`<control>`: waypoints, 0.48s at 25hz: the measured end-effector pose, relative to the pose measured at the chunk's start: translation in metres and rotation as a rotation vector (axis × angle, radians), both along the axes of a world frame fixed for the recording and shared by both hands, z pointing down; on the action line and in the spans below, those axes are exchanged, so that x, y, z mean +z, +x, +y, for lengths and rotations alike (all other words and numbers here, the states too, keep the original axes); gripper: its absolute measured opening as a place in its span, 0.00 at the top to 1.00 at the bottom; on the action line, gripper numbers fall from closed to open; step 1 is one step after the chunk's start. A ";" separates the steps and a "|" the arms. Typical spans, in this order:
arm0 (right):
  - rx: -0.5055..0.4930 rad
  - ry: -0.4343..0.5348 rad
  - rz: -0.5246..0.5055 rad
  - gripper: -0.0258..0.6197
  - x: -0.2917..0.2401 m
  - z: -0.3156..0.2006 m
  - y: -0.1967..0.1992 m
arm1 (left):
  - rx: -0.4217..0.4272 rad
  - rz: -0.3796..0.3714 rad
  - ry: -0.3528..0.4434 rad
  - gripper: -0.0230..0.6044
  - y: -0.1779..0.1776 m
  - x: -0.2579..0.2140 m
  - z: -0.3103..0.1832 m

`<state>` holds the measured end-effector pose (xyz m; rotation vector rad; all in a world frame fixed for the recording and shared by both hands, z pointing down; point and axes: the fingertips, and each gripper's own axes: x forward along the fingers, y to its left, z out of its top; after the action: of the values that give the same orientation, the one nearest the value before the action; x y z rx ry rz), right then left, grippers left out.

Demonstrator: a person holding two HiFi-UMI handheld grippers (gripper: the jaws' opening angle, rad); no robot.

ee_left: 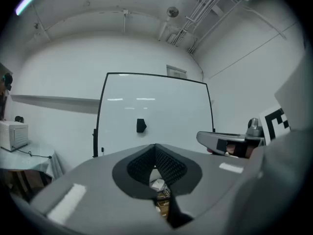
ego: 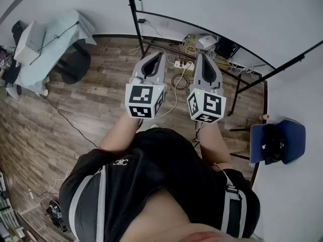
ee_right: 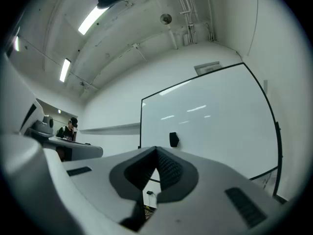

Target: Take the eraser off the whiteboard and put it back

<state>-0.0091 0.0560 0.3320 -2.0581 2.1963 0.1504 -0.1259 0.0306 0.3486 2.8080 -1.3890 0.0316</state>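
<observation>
A small black eraser (ee_left: 141, 126) sticks to the white whiteboard (ee_left: 166, 104) a little left of its middle; the right gripper view also shows the eraser (ee_right: 173, 139) on the board (ee_right: 220, 126). Both grippers are held side by side in front of the board, well short of it. My left gripper (ee_left: 155, 147) is shut with nothing between its pads. My right gripper (ee_right: 156, 151) is shut and empty too. From the head view the left gripper (ego: 153, 59) and right gripper (ego: 204, 58) point at the board's black frame (ego: 212, 32).
Cables and power strips (ego: 182, 64) lie on the wood floor under the board. A cloth-covered table (ego: 58, 37) with a white box (ego: 29, 42) stands at the left. A blue chair (ego: 278, 140) stands at the right. A person (ee_right: 72, 127) stands far off.
</observation>
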 end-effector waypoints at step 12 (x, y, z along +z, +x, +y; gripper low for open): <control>0.003 -0.014 -0.070 0.96 0.005 0.006 0.003 | -0.027 0.032 -0.029 0.95 -0.001 0.005 -0.012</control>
<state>-0.0061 0.0615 0.3370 -2.0409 2.1595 0.0624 -0.1271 0.0182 0.3532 2.7533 -1.4079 0.0065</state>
